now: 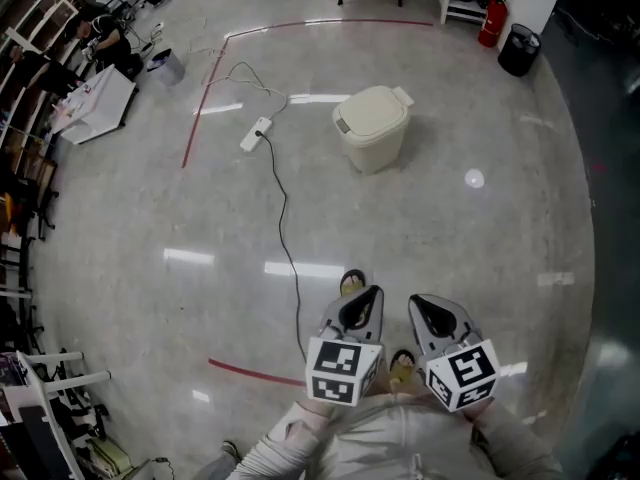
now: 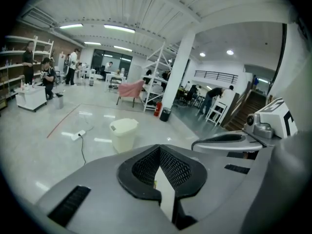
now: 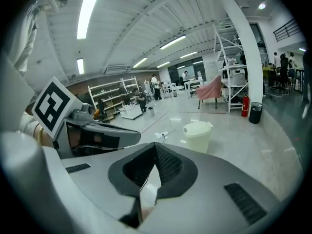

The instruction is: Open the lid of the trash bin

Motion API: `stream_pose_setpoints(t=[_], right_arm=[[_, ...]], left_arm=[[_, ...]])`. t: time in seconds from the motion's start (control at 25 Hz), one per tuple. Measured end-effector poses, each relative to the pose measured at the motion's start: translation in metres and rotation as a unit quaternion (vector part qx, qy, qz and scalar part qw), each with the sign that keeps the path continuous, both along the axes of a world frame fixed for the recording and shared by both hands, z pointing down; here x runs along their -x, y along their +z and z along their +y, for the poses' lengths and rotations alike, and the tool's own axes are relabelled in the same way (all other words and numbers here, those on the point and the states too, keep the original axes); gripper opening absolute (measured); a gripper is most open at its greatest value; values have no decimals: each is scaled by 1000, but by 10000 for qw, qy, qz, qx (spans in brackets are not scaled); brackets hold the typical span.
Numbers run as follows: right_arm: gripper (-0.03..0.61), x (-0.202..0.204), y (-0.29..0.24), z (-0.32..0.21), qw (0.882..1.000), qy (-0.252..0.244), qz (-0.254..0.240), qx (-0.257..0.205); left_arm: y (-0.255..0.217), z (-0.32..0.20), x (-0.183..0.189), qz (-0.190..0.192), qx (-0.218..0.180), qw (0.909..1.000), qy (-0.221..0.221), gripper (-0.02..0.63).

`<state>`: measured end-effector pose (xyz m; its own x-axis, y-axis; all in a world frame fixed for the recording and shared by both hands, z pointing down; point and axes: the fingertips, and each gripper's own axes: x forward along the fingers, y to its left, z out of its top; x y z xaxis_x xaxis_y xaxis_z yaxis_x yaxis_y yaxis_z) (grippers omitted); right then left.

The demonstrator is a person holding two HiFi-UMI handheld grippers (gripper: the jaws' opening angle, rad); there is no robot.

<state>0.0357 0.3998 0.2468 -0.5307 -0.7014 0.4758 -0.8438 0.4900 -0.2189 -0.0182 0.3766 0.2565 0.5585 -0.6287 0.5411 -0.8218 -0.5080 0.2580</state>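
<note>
A cream trash bin [image 1: 372, 126] stands on the grey floor ahead of me, its lid down. It also shows small and far off as the bin [image 2: 123, 134] in the left gripper view and the bin [image 3: 197, 135] in the right gripper view. My left gripper [image 1: 358, 306] and right gripper [image 1: 432, 314] are held side by side close to my body, well short of the bin. Both point toward it. The left gripper [image 2: 159, 152] has its jaws closed together on nothing. The right gripper [image 3: 155, 147] is the same.
A white power strip [image 1: 257, 133] lies left of the bin, and its black cable [image 1: 288, 248] runs back toward my feet. Red tape lines [image 1: 205, 93] mark the floor. A fire extinguisher [image 1: 491, 20] and black bin [image 1: 518, 50] stand at far right. Shelving and people are at far left.
</note>
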Motion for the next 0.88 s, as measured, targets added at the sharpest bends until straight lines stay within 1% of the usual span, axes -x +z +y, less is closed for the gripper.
stream_pose_setpoints(t=[0.16, 0.48, 0.72, 0.88], right_arm=[[0, 12, 0, -50, 9998, 112, 50, 138], [0, 39, -10, -147, 9997, 201, 14, 121], [0, 65, -10, -200, 9998, 159, -19, 155], [0, 81, -8, -226, 9997, 128, -46, 191]], left_arm=[[-3, -53, 13, 22, 54, 10000, 29, 2], [-12, -143, 43, -89, 41, 9998, 195, 2], [-10, -197, 64, -131, 63, 9995, 267, 2], [-7, -228, 74, -134, 74, 9995, 265, 2]])
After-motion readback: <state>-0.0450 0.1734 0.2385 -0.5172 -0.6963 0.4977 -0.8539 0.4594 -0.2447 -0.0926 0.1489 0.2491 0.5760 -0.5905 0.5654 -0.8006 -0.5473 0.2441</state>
